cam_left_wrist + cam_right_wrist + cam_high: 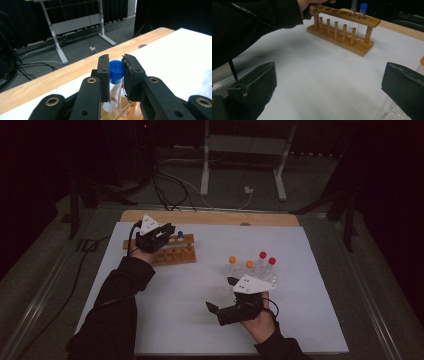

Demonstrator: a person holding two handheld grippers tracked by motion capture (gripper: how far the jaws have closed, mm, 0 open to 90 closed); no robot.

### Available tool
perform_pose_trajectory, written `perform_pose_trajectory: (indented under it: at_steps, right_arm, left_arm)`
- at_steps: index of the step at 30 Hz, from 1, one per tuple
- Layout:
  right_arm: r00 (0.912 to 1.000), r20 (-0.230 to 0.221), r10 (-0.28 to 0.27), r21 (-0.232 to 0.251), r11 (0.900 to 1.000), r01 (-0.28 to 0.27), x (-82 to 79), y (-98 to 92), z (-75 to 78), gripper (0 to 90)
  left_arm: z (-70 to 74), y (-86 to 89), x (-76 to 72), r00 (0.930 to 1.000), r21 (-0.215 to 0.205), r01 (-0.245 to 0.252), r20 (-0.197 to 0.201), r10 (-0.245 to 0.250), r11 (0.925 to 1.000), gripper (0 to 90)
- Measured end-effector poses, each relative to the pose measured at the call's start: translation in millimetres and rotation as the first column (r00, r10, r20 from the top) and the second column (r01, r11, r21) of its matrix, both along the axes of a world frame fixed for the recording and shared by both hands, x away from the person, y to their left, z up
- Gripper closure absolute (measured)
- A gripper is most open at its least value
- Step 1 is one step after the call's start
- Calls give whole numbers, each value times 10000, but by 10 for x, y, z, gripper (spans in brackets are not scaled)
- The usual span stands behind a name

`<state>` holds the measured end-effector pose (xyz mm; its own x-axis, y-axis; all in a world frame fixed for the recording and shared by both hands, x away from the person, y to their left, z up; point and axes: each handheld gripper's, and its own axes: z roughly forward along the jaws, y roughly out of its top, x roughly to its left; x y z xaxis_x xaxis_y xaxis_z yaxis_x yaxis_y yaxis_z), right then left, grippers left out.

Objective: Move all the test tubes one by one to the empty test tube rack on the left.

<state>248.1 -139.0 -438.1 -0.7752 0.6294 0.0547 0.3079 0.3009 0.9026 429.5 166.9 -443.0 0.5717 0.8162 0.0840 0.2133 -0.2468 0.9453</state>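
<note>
Near the far left corner of the counter [310, 245] stands a wooden rack [175, 251], its long side running along the far edge. In it a clear tube [115, 88] with a blue cap [116, 71] stands upright, long axis straight up and down, cap at the top, foot down in the rack. The left tongs [116, 75] reach over the rack from its left end and are closed on this tube: the two black jaws stand to either side of it, pressing just below and around the cap, so the tube sits between them and the cap rises a little above their tips. In the right gripper view the blue-capped tube [362, 17] sits in a hole at the rack's right end, with a second clear tube [353, 11] just beside it.

Right of middle, a cluster of tubes with orange and red caps [252, 262] stands upright. Just nearer the near edge, the right tongs [222, 295] are held wide, with nothing between the jaws.
</note>
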Motion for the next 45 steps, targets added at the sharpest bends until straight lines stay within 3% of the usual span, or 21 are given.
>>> perform_pose_trajectory:
  at_steps: [10, 17, 22, 27, 33, 37, 40, 43, 45]
  right_arm:
    - [10000, -19, 37, 21, 10000, -37, 0, -5, 3, 0]
    - [10000, -64, 53, 62, 10000, -53, 1, -14, 4, 0]
    - [10000, -62, 41, 114, 9999, -41, 4, -25, 12, 0]
    - [10000, -25, 39, 157, 9999, -39, -3, -33, 27, 0]
    - [10000, 25, 43, 308, 9995, -44, -1, -84, 64, 0]
    - [9999, 136, -90, 411, 9991, 85, 16, -166, 99, 0]
    - [9990, 273, -340, 379, 9987, 329, 32, -239, 118, 0]
    - [9971, 375, -661, 319, 9974, 649, 69, -322, 128, 0]
    - [9953, 464, -854, 426, 9956, 835, 98, -391, 131, 0]
  left_arm:
    - [-124, -10, 36, 9986, 174, -106, -511, 115, 9998, 776]
    - [-191, -22, 34, 9982, 362, -170, -570, 191, 9992, 774]
    - [-174, -14, 48, 9973, 400, -77, -720, 106, 9992, 772]
    - [-141, -2, 70, 9935, 391, 32, -1139, 13, 9992, 756]
    - [-77, 49, -43, 9941, 476, 287, -1056, -235, 9985, 524]
    - [55, 128, -231, 9923, -16, 788, -961, -786, 9969, 369]
    - [124, 161, -376, 9854, -251, 1297, -1078, -1317, 9912, 247]
    - [172, 167, -554, 9744, -409, 1914, -1122, -1949, 9807, 160]
    - [196, 169, -673, 9598, -738, 2465, -1198, -2540, 9663, 96]
